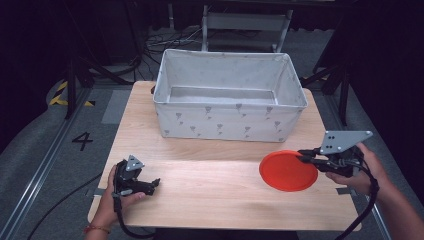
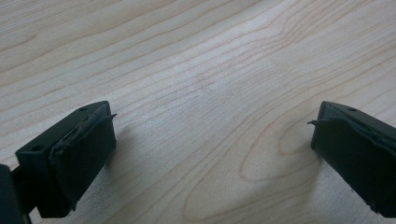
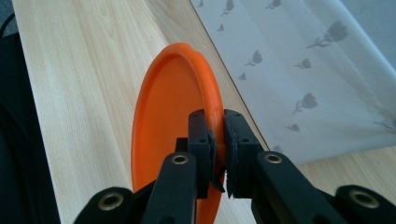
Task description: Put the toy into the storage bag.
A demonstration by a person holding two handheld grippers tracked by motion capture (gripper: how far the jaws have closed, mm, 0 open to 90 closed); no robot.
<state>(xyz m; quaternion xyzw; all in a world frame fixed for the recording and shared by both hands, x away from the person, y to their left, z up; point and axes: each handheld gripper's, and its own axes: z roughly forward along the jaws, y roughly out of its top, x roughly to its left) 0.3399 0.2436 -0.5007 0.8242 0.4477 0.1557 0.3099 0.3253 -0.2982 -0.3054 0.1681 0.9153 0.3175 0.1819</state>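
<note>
Near table's right edge | right gripper [image 1: 303, 155] pinches orange plate [image 1: 287, 171] rim; bin [image 1: 229, 120] apart

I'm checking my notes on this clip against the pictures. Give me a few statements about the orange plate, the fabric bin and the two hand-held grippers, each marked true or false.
1. The right hand-held gripper is clamped on the rim of the orange plate. True.
2. The left hand-held gripper holds a second plate. False: its jaws stand open over bare wooden table.
3. The orange plate lies inside the fabric bin. False: it is in front of the bin, near the table's right side.
4. The fabric bin is grey-white with small flower prints. True.
</note>
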